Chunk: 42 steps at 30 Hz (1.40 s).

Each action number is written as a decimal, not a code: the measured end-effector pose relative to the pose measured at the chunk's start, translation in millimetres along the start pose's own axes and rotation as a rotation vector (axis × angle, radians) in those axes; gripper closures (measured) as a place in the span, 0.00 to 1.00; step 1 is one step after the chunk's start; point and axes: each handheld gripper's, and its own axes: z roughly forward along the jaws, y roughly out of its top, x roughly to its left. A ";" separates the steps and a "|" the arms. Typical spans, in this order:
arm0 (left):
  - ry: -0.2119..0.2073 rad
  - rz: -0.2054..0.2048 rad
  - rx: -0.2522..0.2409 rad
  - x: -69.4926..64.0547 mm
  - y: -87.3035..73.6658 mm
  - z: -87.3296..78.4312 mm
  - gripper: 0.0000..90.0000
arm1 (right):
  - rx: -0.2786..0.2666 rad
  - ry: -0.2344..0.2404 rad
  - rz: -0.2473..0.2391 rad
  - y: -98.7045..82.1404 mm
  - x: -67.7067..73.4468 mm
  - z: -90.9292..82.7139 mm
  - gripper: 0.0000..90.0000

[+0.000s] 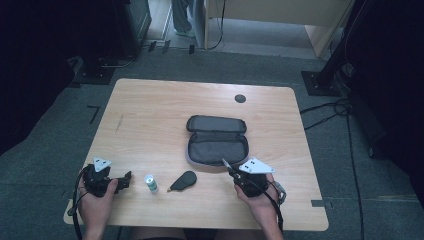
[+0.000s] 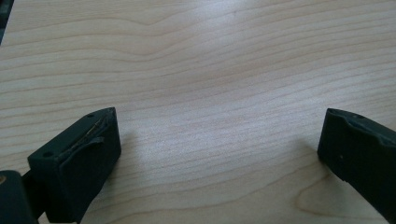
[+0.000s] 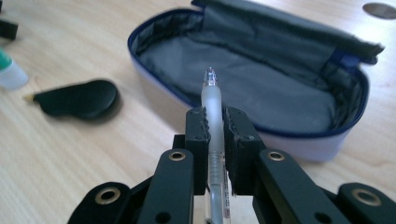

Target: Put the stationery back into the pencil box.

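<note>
The right hand-held gripper [image 1: 229, 167] is held low near the desk's front edge, jaws pinched on a clear pen [image 3: 212, 100] whose tip is aimed at the open grey pouch [image 1: 217, 140] just ahead. The left hand-held gripper [image 1: 125, 179] is rested at the front-left corner w/ jaws spread wide over bare wood. A small white bottle [image 1: 150, 182] & a flat black object [image 1: 184, 180] are seen btwn the two. The light-wood desk [image 1: 150, 115] is set on grey carpet; dark stands are seen around it.

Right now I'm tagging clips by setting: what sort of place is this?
Probably an office or lab used for recording: a wooden desk with a cable port stands on grey carpet, with stand bases and loose cables around it.
</note>
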 end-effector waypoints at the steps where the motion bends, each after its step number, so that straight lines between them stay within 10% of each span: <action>1: 0.000 0.000 0.000 0.0 0.0 0.0 0.00 | 0.001 -0.004 0.004 3.1 -1.3 0.5 0.90; 25: 0.000 0.001 0.000 0.1 0.0 0.0 0.00 | 0.061 0.033 -0.021 68.6 -46.0 61.7 0.90; 42: 0.000 0.000 0.000 0.1 0.0 0.1 0.00 | 0.133 0.119 -0.242 73.7 -28.8 111.2 0.89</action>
